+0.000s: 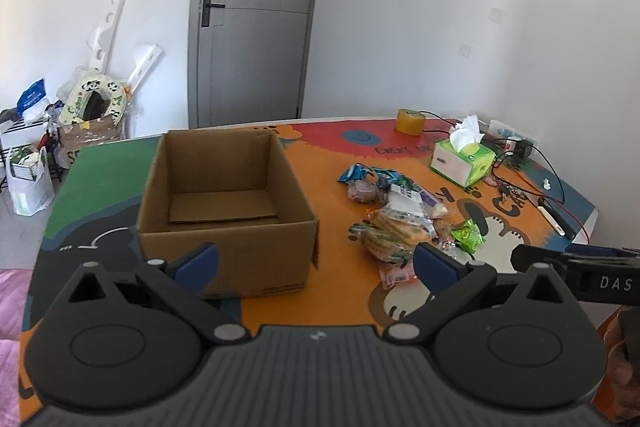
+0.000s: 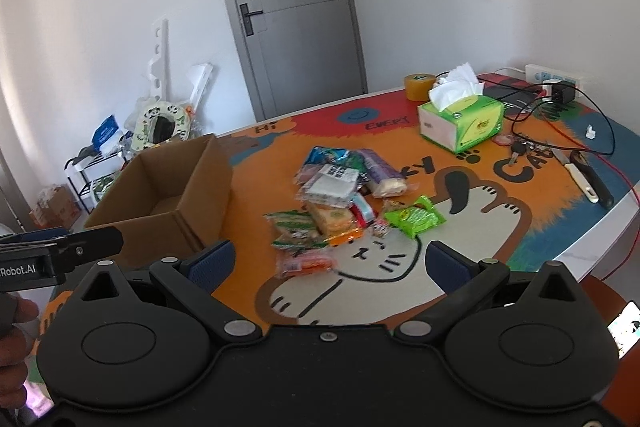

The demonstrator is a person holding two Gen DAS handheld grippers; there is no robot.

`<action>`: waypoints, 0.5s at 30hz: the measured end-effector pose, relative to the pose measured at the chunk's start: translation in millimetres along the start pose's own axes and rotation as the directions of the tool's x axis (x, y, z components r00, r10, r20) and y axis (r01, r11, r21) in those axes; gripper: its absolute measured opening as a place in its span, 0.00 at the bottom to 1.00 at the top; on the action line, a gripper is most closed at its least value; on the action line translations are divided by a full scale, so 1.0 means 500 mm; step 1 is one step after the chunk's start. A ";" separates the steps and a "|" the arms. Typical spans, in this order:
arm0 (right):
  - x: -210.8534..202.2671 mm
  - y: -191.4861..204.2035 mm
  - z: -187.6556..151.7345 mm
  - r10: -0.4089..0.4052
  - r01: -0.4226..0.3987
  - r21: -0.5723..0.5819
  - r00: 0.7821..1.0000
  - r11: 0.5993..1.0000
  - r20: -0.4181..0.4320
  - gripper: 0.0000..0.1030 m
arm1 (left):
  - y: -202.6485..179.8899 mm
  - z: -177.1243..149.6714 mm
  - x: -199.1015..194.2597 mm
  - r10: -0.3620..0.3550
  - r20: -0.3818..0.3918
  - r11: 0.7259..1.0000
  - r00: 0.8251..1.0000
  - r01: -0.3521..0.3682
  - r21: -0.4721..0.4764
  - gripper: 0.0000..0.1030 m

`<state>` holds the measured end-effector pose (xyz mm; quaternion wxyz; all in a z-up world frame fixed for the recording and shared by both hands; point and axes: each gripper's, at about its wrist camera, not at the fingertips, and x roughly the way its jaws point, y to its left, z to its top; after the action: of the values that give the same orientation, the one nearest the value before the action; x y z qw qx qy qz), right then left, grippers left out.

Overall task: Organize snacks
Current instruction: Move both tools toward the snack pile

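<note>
An open, empty cardboard box (image 1: pixel 224 195) (image 2: pixel 172 187) stands on the colourful table mat. To its right lies a loose pile of snack packets (image 1: pixel 400 219) (image 2: pixel 340 199), among them a bright green packet (image 1: pixel 468 235) (image 2: pixel 414 217) and an orange-red packet (image 2: pixel 306 263) nearest me. My left gripper (image 1: pixel 316 263) is open and holds nothing, hovering above the table's near edge in front of the box. My right gripper (image 2: pixel 330 263) is open too, back from the pile with the orange-red packet just ahead of its left finger.
A green tissue box (image 1: pixel 462 159) (image 2: pixel 460 119), a roll of tape (image 1: pixel 410 121) (image 2: pixel 420 87), keys (image 2: pixel 516 147), a knife (image 2: pixel 580 179), cables and a power strip (image 2: pixel 554 77) crowd the far right of the table. Clutter stands on the floor by the door.
</note>
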<state>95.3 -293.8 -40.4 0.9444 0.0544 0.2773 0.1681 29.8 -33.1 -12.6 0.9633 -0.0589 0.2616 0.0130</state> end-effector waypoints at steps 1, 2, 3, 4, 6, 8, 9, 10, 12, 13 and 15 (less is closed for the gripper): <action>0.004 -0.005 -0.001 -0.001 0.001 0.002 1.000 1.000 0.001 1.00 | -0.005 0.000 0.004 -0.004 0.001 1.000 1.000 0.004 0.003 1.00; 0.008 -0.011 -0.002 -0.002 0.002 0.004 1.000 1.000 0.001 1.00 | -0.009 -0.001 0.009 -0.005 0.001 1.000 1.000 0.005 0.005 1.00; 0.011 -0.015 -0.003 -0.003 0.003 0.005 1.000 1.000 0.002 1.00 | -0.013 -0.001 0.015 -0.003 0.000 1.000 1.000 0.003 0.006 1.00; 0.013 -0.019 -0.004 -0.005 0.005 0.004 1.000 1.000 0.002 1.00 | -0.017 -0.001 0.021 -0.002 -0.002 1.000 1.000 0.002 0.004 1.00; 0.021 -0.025 -0.006 -0.011 0.011 -0.006 1.000 1.000 -0.007 1.00 | -0.022 -0.001 0.031 -0.011 -0.007 1.000 1.000 0.011 -0.007 1.00; 0.028 -0.031 -0.007 -0.019 0.019 -0.013 1.000 1.000 -0.009 1.00 | -0.026 -0.002 0.040 -0.020 -0.001 1.000 1.000 0.020 -0.017 1.00; 0.032 -0.036 -0.008 -0.026 0.026 -0.011 1.000 1.000 -0.008 1.00 | -0.030 -0.003 0.043 -0.015 0.000 1.000 1.000 0.015 -0.016 1.00; 0.036 -0.041 -0.009 -0.030 0.030 -0.006 1.000 1.000 -0.008 1.00 | -0.034 -0.003 0.049 -0.010 -0.001 1.000 1.000 0.010 -0.012 1.00; 0.043 -0.054 -0.012 -0.032 0.032 0.008 0.999 0.999 -0.011 1.00 | -0.040 -0.003 0.059 -0.020 -0.006 1.000 1.000 0.020 -0.012 1.00; 0.049 -0.061 -0.013 -0.032 0.032 0.017 0.999 0.999 -0.016 1.00 | -0.042 -0.003 0.065 -0.025 -0.009 1.000 1.000 0.025 -0.014 1.00; 0.060 -0.072 -0.015 -0.041 0.041 0.027 0.999 0.999 -0.022 1.00 | -0.048 -0.004 0.076 -0.024 -0.014 1.000 1.000 0.024 -0.015 1.00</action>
<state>125.3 -317.1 -68.8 0.9438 0.0596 0.2907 0.1456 62.6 -57.2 -31.0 0.9610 -0.0694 0.2676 0.0030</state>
